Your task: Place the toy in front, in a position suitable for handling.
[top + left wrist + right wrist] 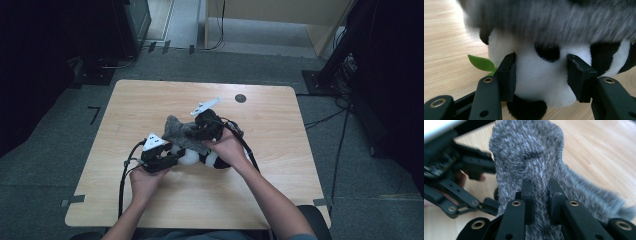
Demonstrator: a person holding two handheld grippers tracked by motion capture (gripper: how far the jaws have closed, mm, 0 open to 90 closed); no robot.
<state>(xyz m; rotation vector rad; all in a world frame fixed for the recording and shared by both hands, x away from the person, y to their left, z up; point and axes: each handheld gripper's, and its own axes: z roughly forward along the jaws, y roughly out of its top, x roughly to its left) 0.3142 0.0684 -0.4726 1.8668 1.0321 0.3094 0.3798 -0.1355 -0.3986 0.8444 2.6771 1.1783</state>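
Note:
A black-and-white panda plush (189,156) lies near the middle of the wooden table (150,100). My left gripper (175,159) comes at it from the left, and its pads press into the panda's white head (536,87) on both sides, beside a black eye patch. A green felt leaf (480,62) sticks out on the panda's left. Draped over the top of the panda is a grey fuzzy cloth piece (180,132) (549,17). My right gripper (200,131) (541,187) is shut on a fold of this grey cloth (529,150) and holds it just above the panda.
A small dark round spot (240,98) marks the table's far right. Cables trail from both grippers toward the near edge. Dark equipment stands (350,50) and floor cables lie beyond the table on the right. The left gripper's linkage (461,170) sits close beside the right jaws.

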